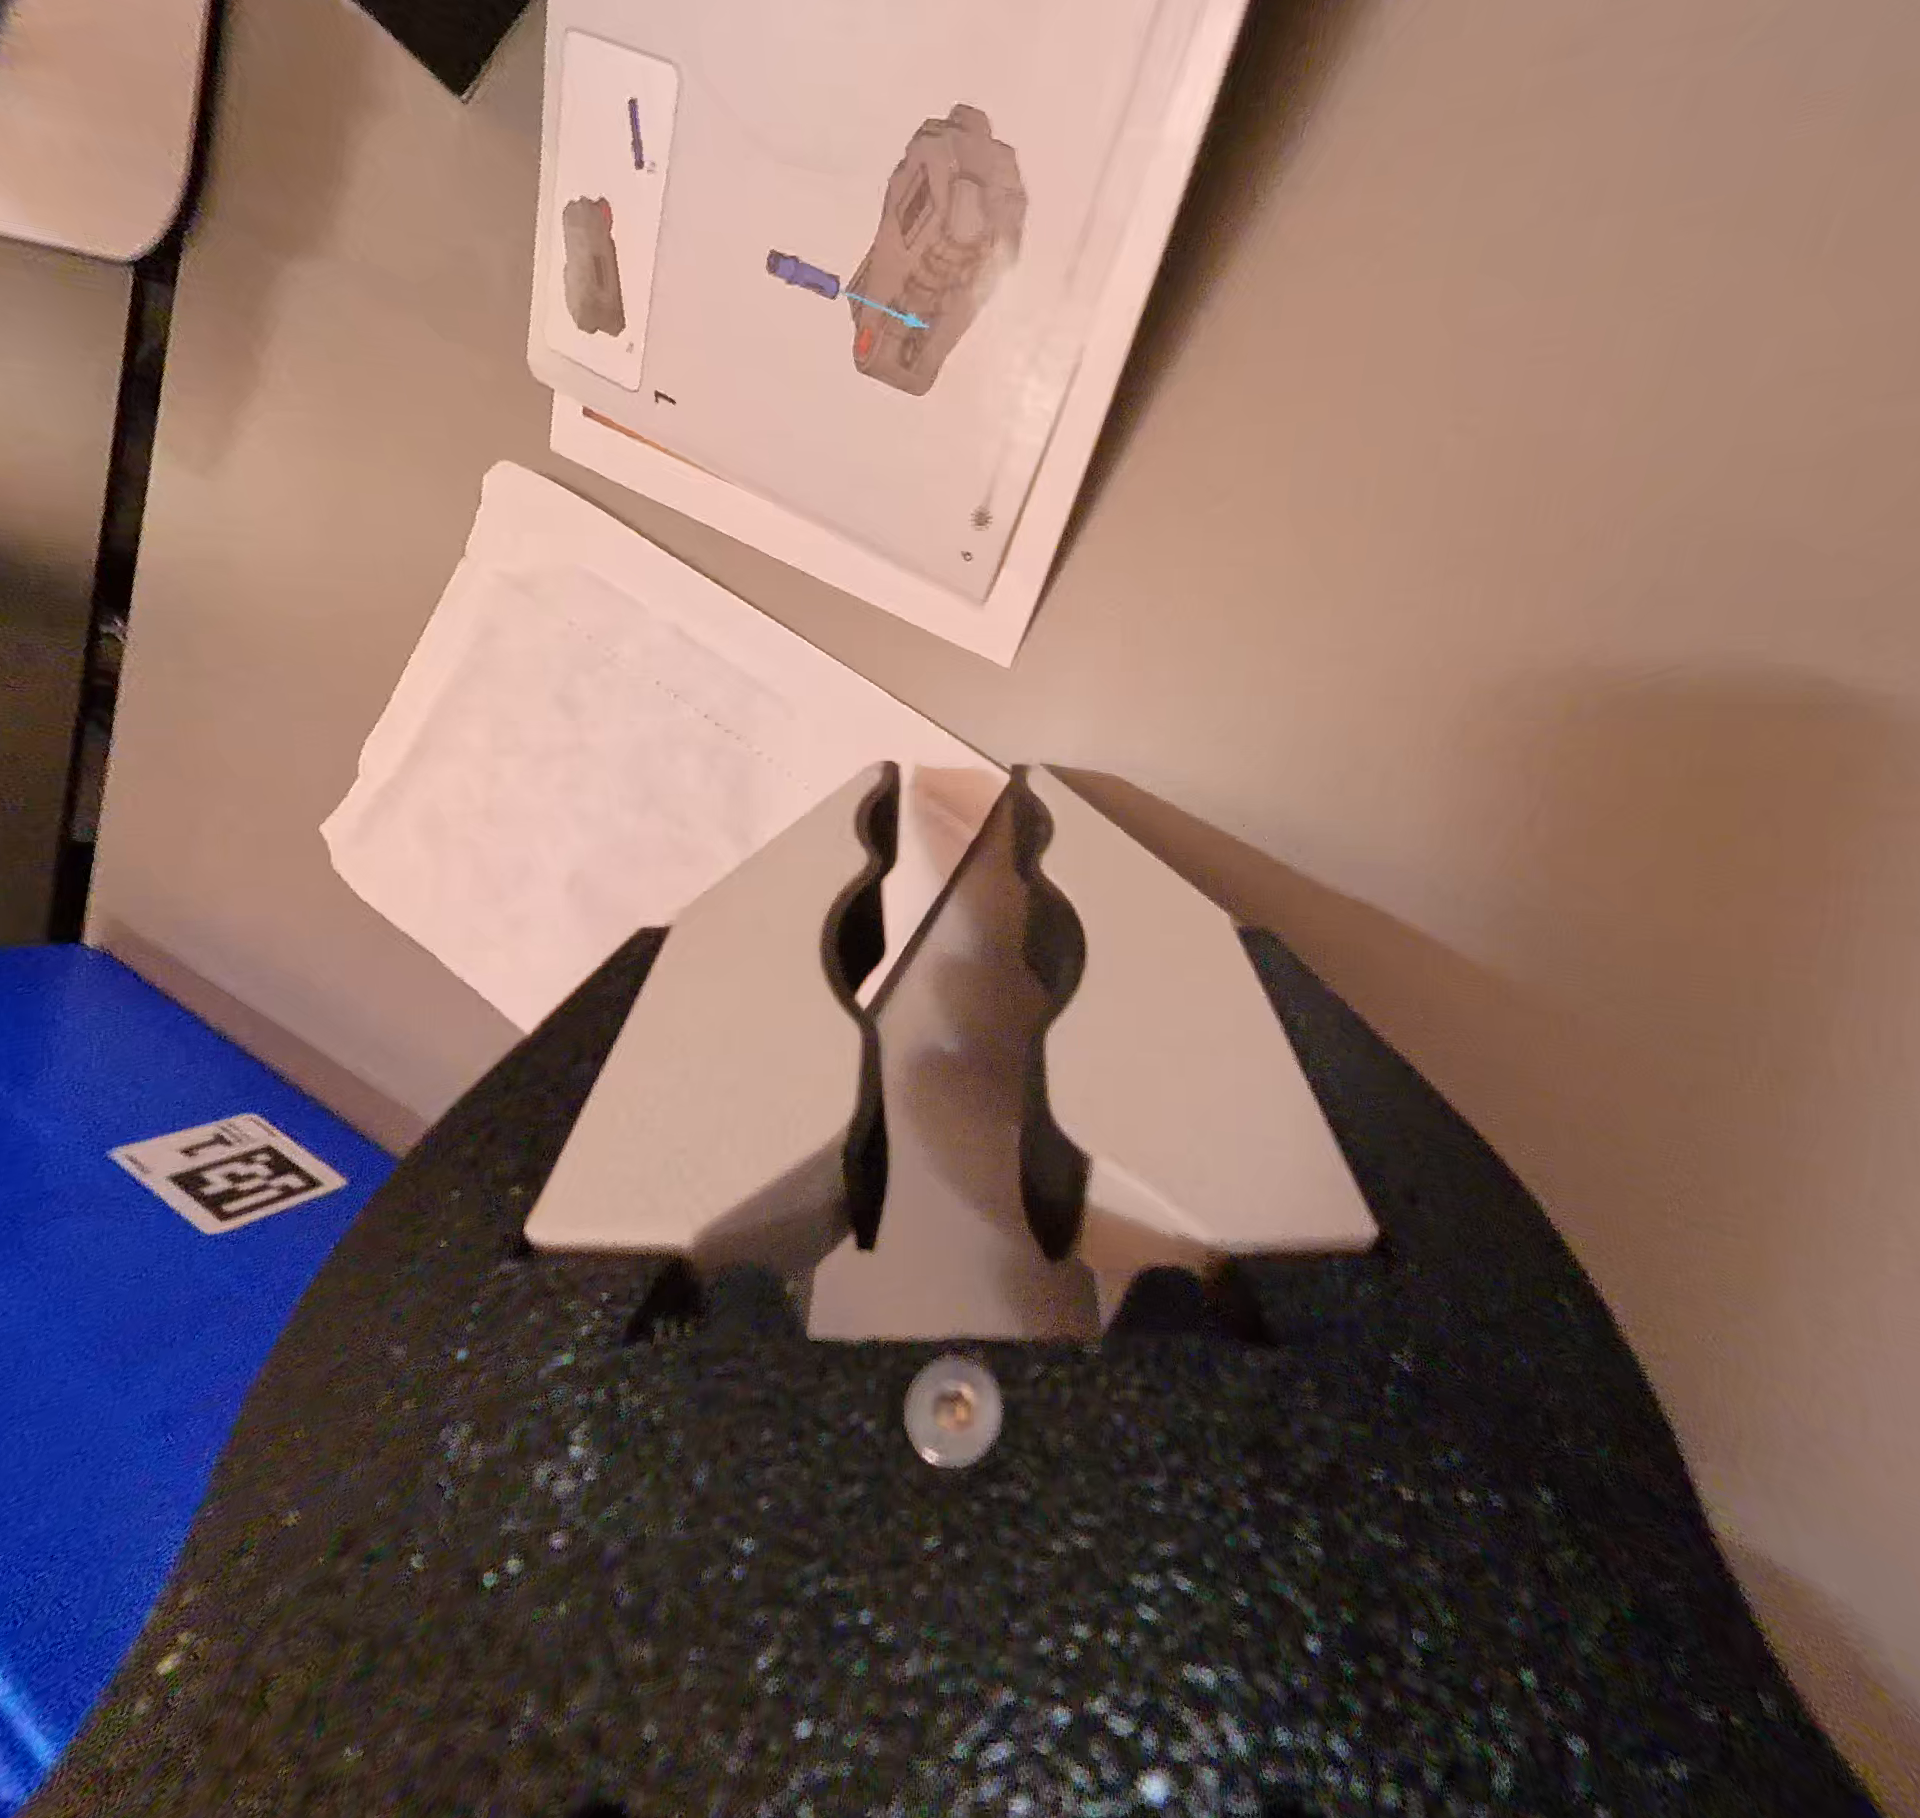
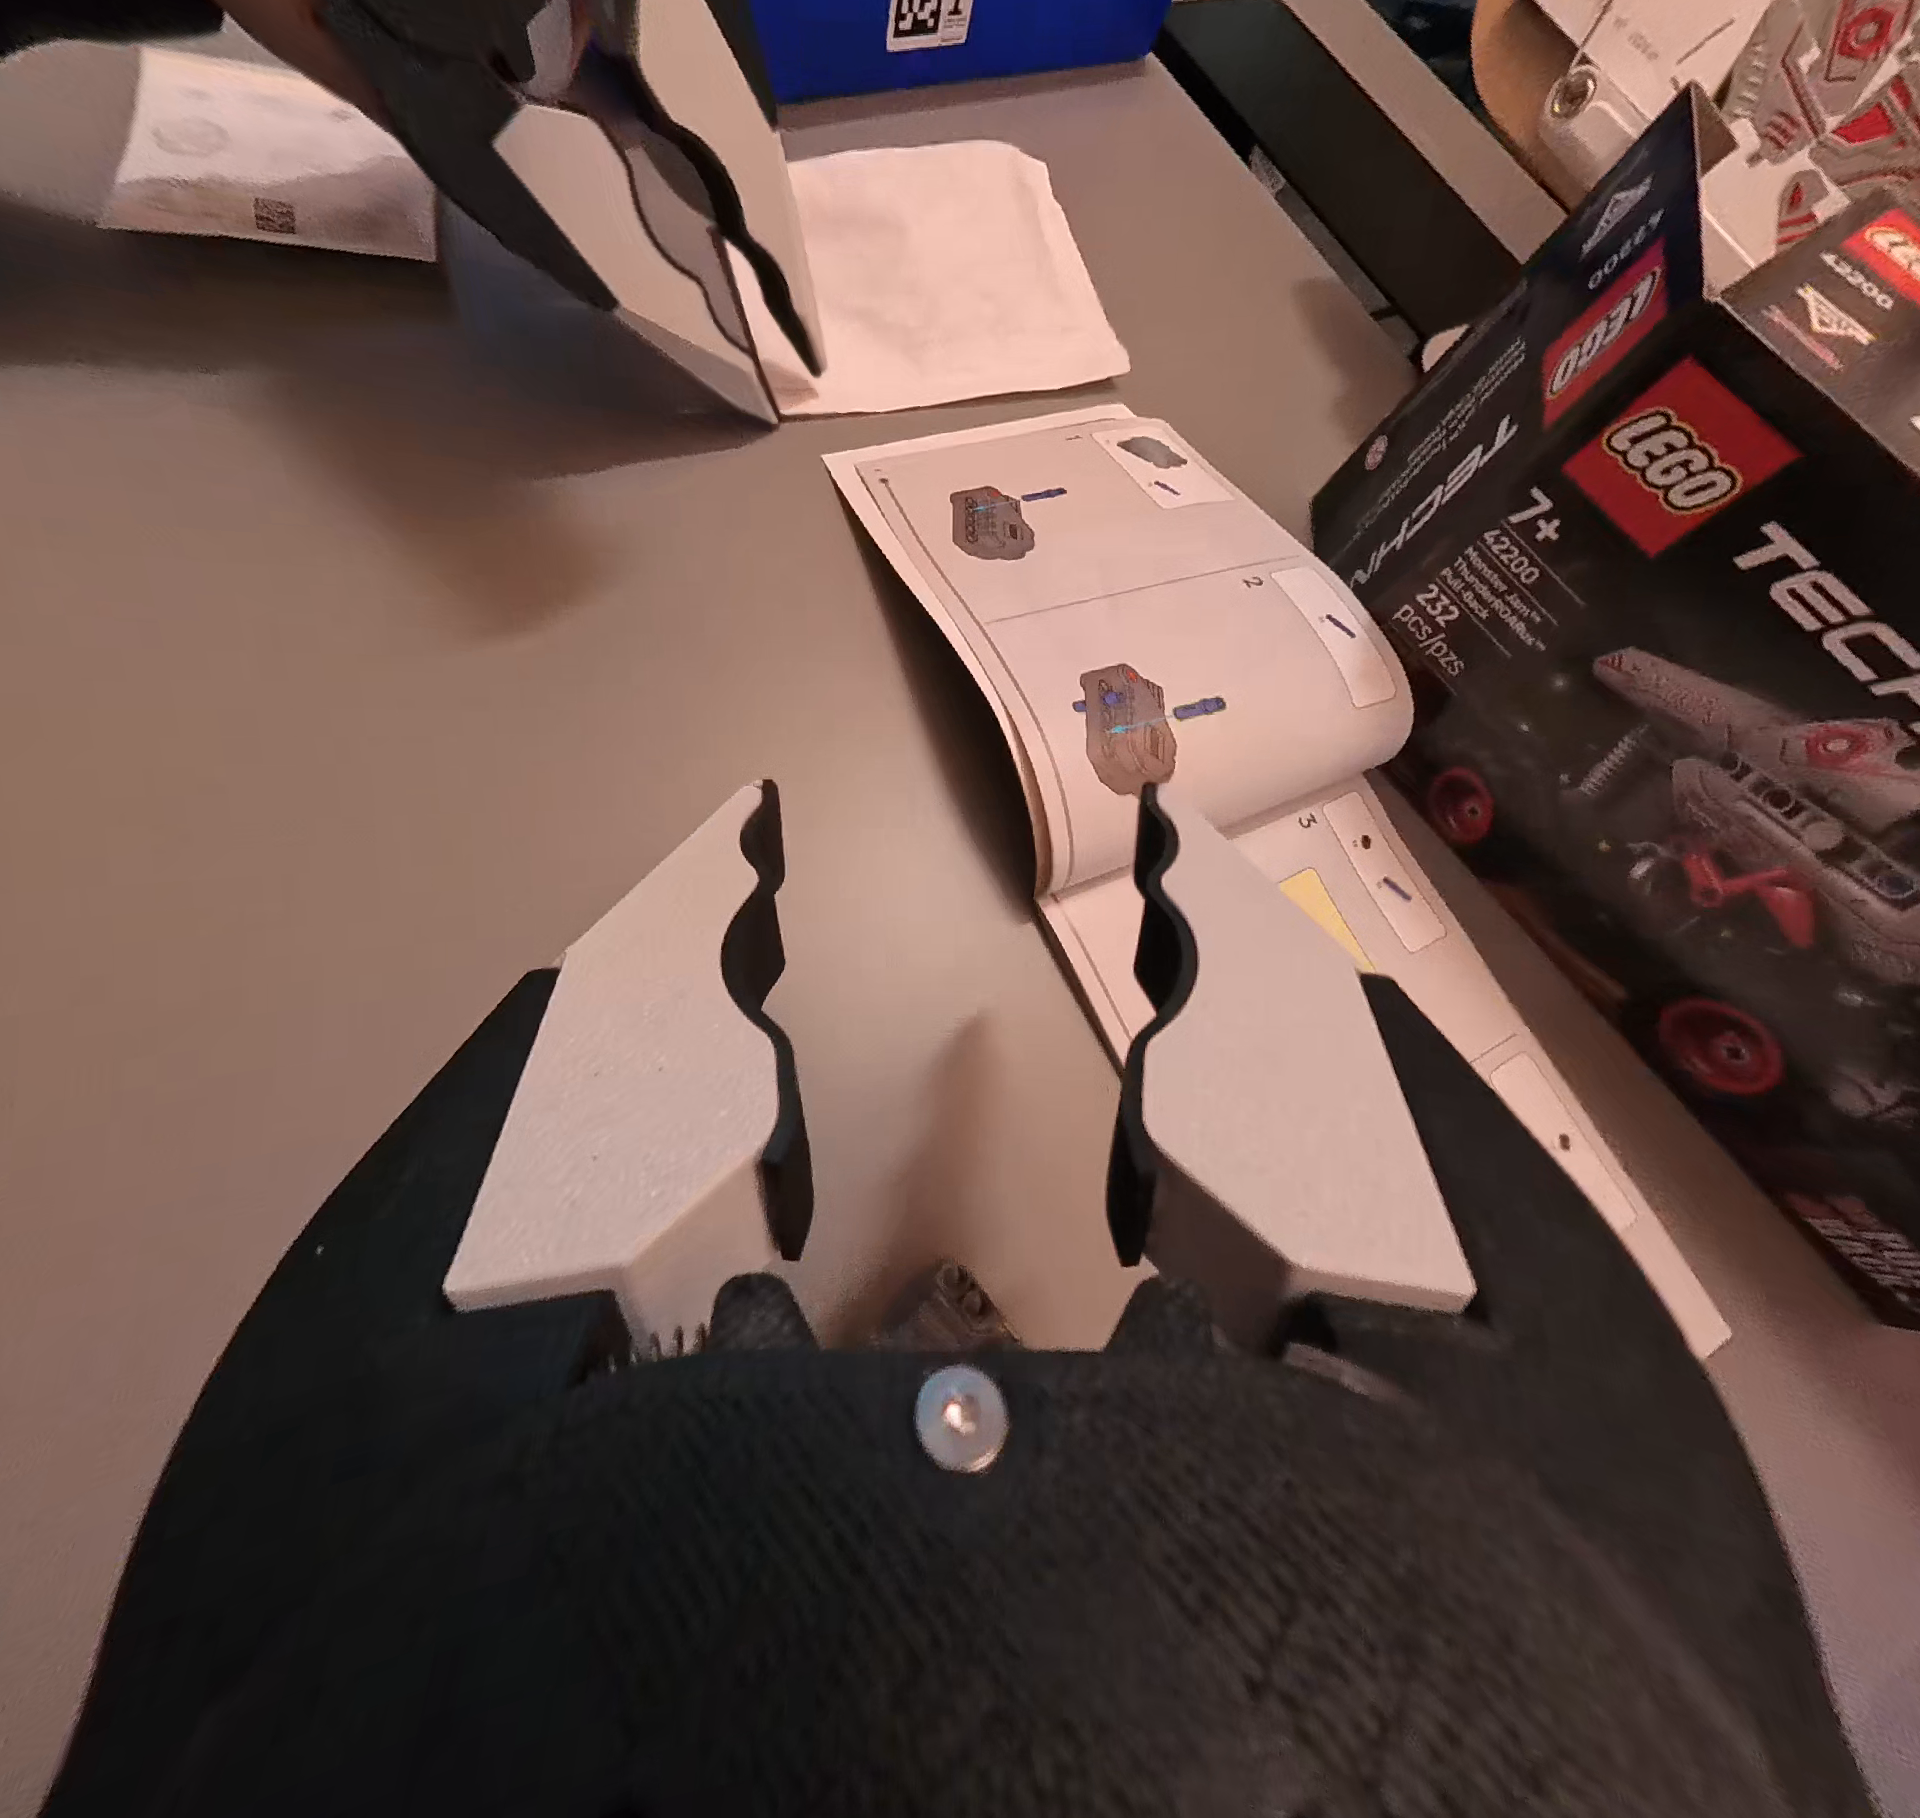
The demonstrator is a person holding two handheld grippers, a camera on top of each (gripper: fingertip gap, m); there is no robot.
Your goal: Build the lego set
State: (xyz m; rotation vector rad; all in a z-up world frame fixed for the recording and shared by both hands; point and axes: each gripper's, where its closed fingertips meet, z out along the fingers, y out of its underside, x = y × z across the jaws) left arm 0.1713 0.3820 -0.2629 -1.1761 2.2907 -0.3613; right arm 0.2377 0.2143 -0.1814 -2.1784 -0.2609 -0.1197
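The open instruction booklet lies on the grey table, with its pages curled up in the right wrist view. A white paper bag lies flat beside it and also shows in the right wrist view. My left gripper hovers over the bag's corner, its jaws only slightly apart and empty; it also shows in the right wrist view. My right gripper is wide open and empty, just left of the booklet. A small grey Lego piece peeks out under its base.
The black Lego box stands right of the booklet. A blue bin with a marker tag sits at the table's far end and also shows in the left wrist view. A white leaflet lies far left. A printed card sits behind the box. Some 20 cm of space lies between my two pairs of fingers.
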